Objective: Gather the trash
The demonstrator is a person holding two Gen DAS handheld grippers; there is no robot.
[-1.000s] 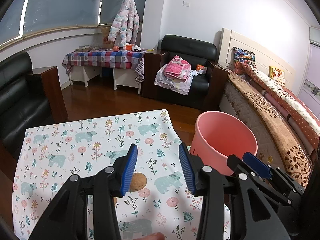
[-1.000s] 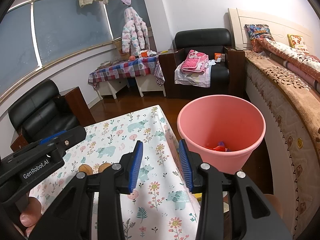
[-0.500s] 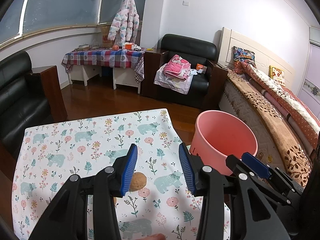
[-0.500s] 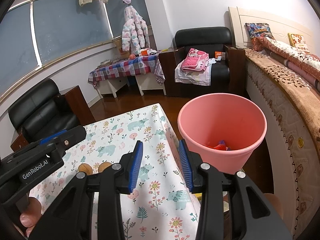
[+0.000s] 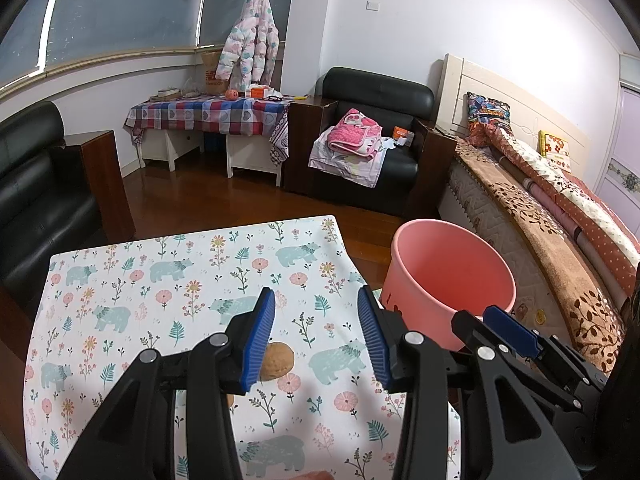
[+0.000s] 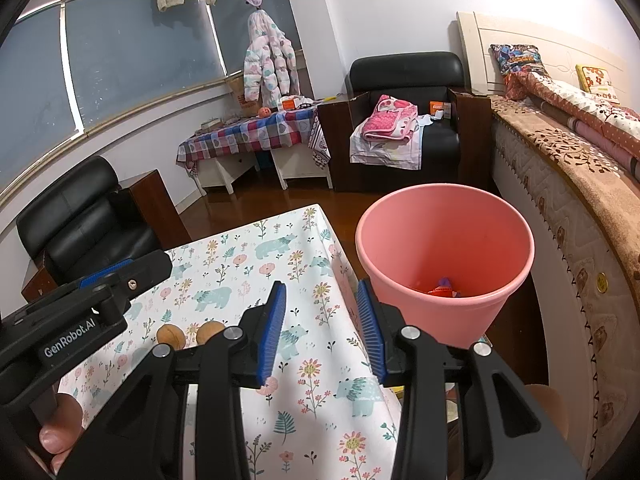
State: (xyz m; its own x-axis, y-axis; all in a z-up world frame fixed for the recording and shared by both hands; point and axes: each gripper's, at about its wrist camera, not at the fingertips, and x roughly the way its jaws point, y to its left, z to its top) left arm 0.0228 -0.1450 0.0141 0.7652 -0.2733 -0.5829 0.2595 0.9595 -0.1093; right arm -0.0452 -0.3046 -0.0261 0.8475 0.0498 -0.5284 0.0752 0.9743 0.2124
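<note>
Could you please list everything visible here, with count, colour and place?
walnuts: two, brown, on the table by the left tool
bin: one, pink, on the floor right of the table, scraps inside
table: one, white floral cloth, front
armchair: one, black, far wall, pink blanket on it
sofa: one, black, left
side table: one, checked cloth, under the window
bed: one, brown cover, right
left tool: one, black with blue pads, open
right tool: one, same, open

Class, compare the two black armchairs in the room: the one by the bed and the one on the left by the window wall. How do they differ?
The armchair by the bed faces the camera; the armchair on the left is seen at an angle. The first holds a pink blanket and a small orange box; the second's seat looks bare. Both are black and glossy, with dark wooden sides.
</note>
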